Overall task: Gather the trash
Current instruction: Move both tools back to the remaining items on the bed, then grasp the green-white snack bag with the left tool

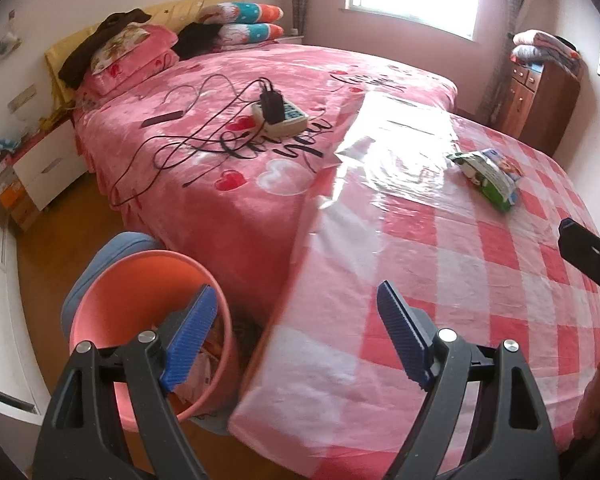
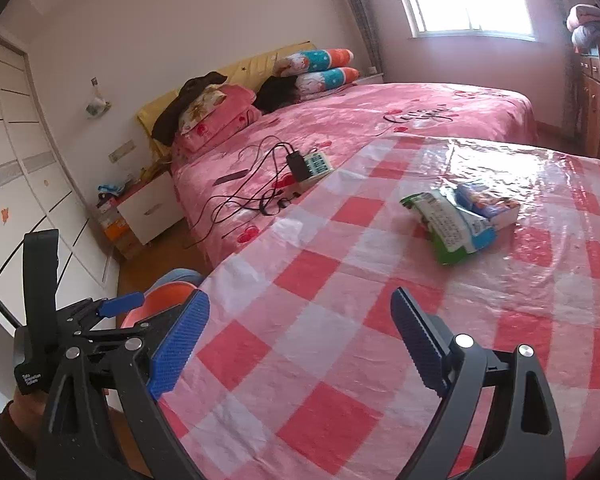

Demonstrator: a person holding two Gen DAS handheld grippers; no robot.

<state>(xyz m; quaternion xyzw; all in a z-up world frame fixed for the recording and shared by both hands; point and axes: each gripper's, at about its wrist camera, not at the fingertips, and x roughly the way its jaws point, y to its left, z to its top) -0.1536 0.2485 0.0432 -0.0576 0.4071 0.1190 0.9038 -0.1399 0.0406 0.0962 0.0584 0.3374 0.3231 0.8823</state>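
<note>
my left gripper (image 1: 296, 336) has its blue pads spread wide with nothing between them; one pad hangs over the pink bin (image 1: 140, 320), the other over the near edge of the checked tablecloth (image 1: 460, 280). the bin stands on the floor just beside the table's corner, and i can see crumpled scraps inside it, partly hidden behind my finger. my right gripper (image 2: 300, 344) is likewise spread wide and empty, both pads above bare red-and-white squares. the trash i am after lies well ahead of both sets of fingers, out on the far right part of the table: a green and white snack wrapper (image 2: 452, 224), crumpled and lying flat, and touching its far side a small blue and white carton (image 2: 488, 204). from the left wrist view the same wrapper (image 1: 488, 178) sits far past my right-hand pad, and the carton behind it i cannot separate clearly. in the right wrist view i can see the left gripper (image 2: 112, 312) low at the left, over the bin's rim (image 2: 160, 300). beyond the table is a bed with a pink heart-print blanket (image 1: 260, 120), a power strip (image 1: 280, 116) with black cables on it, and pillows (image 1: 244, 24) at the headboard.
</note>
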